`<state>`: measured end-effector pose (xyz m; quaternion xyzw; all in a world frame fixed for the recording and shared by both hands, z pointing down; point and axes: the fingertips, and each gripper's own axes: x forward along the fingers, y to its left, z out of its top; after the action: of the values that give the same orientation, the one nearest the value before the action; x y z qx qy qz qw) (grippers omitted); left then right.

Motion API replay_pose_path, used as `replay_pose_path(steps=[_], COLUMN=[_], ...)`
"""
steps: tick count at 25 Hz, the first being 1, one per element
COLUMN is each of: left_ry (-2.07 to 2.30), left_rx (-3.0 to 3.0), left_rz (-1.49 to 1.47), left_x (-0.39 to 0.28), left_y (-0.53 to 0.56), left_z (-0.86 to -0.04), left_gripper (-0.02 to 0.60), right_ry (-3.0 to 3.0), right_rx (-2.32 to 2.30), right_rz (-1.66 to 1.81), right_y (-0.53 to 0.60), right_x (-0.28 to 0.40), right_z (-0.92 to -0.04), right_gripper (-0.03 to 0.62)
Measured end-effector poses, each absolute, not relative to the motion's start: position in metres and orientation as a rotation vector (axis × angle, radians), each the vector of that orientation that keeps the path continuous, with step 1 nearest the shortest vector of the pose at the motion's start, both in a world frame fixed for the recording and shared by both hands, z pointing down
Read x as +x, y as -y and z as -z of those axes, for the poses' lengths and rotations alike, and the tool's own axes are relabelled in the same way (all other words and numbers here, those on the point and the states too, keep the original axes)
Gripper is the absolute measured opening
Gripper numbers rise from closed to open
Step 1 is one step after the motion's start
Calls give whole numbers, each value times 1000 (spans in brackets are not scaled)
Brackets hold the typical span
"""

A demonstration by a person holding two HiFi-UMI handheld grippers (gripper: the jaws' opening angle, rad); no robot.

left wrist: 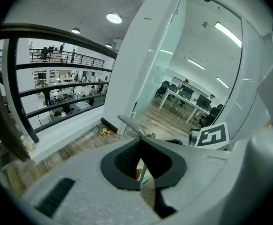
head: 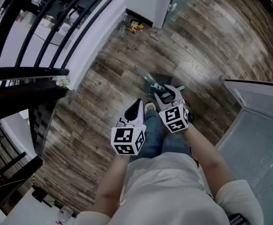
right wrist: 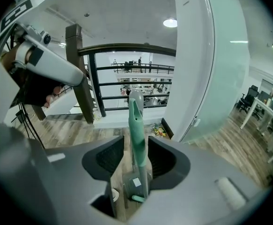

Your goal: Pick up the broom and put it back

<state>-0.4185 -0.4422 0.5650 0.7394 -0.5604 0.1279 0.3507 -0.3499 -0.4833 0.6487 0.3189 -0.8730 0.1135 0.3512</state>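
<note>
- One green-handled grey plastic broom (right wrist: 137, 125) stands upright, well short of the white pillar (right wrist: 192, 69); its handle sits between the right gripper (right wrist: 135, 146) jaws, which are apart, not yet clamped.
- Left gripper (left wrist: 139, 144) jaws together, empty.
- Risk: closing off-centre could tip the broom over.

Ahead of the right gripper's fingers (right wrist: 109, 159) we see yellow-and-red litter wrappers (right wrist: 160, 131) on the brown wood-plank floor (right wrist: 66, 128), at the white pillar's (right wrist: 192, 55) foot; left of the fingers, a black metal railing (right wrist: 93, 88).
</note>
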Motion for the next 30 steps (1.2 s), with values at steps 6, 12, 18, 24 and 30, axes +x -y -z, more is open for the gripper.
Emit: replay_pose_path(steps=[6, 12, 18, 24, 30], left_ry=[1448, 1445, 1449, 1446, 1421], left_rx=[1899, 1894, 1889, 1900, 1923], left_rz=[-331, -335, -337, -337, -336], left_x=[-417, -418, -422, -424, -415], left_y=[440, 436, 437, 435, 434], left_z=[-572, -575, -575, -569, -565], left_gripper=[5, 5, 5, 5, 5], right_ry=[2235, 2214, 2201, 2193, 2185], right_rx=[830, 844, 850, 858, 873], right_rz=[-275, -237, -187, -186, -187], right_y=[487, 489, 489, 483, 474], right_x=[-348, -347, -346, -342, -331], right_z=[-661, -667, -667, -663, -658], right_gripper=[146, 101, 95, 94, 94])
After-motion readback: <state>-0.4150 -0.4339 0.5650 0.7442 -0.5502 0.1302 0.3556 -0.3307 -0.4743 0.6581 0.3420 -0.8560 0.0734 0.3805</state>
